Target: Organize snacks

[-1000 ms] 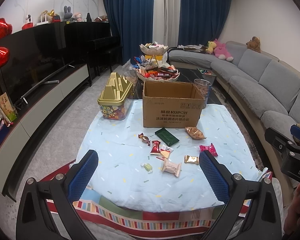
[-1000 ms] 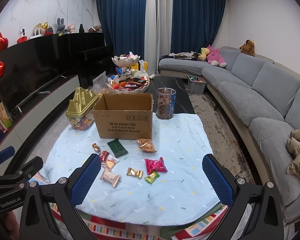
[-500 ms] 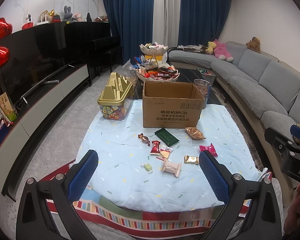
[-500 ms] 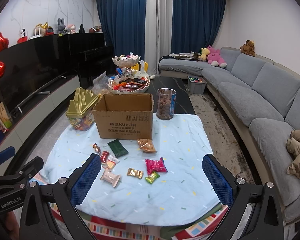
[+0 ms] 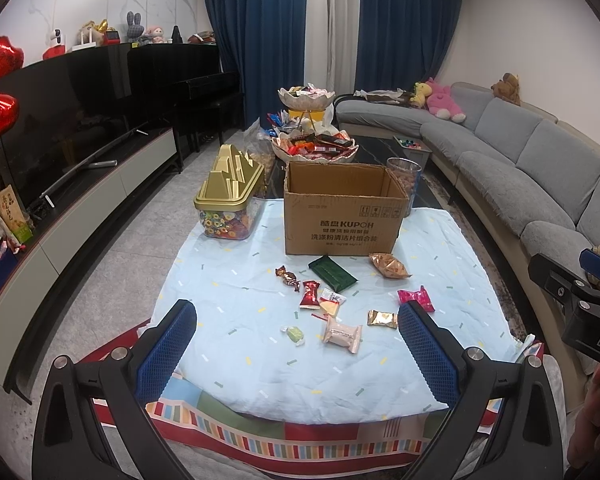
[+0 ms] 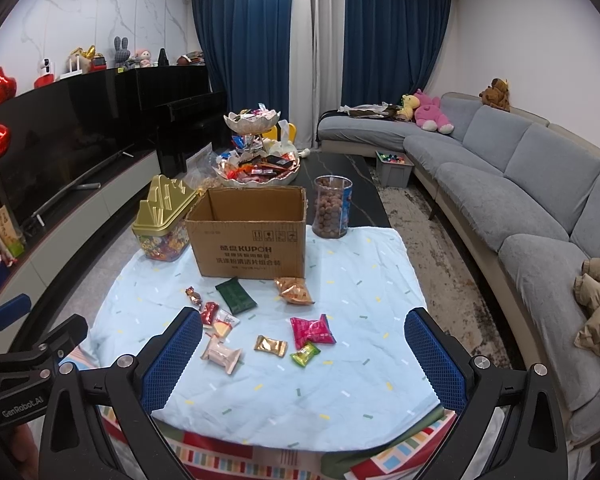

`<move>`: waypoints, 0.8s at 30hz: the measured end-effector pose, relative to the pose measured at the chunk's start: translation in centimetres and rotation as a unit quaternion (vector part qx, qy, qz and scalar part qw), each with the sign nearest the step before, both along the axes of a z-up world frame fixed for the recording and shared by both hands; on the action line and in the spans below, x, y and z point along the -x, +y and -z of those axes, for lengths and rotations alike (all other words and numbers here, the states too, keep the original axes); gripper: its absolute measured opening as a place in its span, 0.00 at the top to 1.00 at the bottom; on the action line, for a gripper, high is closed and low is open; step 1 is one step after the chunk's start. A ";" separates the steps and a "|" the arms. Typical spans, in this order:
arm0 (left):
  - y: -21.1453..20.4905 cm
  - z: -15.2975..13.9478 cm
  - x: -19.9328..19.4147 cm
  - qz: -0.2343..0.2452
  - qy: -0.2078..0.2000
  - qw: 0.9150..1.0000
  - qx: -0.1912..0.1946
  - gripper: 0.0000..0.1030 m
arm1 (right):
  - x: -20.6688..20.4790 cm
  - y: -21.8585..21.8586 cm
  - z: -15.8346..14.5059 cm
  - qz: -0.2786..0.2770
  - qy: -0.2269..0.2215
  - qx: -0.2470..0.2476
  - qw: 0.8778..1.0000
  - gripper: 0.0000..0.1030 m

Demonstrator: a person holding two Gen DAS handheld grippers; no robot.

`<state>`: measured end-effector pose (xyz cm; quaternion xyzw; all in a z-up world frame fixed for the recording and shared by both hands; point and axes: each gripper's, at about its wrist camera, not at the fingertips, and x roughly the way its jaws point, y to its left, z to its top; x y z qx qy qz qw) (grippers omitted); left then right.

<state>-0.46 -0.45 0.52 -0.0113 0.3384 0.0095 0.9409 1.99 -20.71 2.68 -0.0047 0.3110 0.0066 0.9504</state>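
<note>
Several wrapped snacks lie loose on a light blue cloth (image 5: 228,280): a dark green packet (image 5: 333,273), an orange bag (image 5: 388,266), a pink packet (image 5: 416,298), a pale pink pack (image 5: 342,334) and small candies. An open cardboard box (image 5: 342,216) stands behind them. My left gripper (image 5: 296,344) is open and empty, held above the cloth's near edge. My right gripper (image 6: 304,356) is open and empty over the near snacks, with the pink packet (image 6: 312,330) and a green candy (image 6: 305,354) between its fingers in that view.
A gold-lidded candy tub (image 5: 230,204) stands left of the box, a clear jar of round snacks (image 6: 333,212) to its right. A tiered snack dish (image 5: 314,136) sits on the dark table behind. A grey sofa (image 5: 520,168) runs along the right, a TV cabinet (image 5: 80,184) along the left.
</note>
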 end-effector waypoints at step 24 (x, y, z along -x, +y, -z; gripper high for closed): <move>-0.1 1.7 -2.0 0.019 0.021 1.000 -0.005 0.01 | -2.2 0.2 1.7 -0.001 0.026 -0.002 1.000 0.01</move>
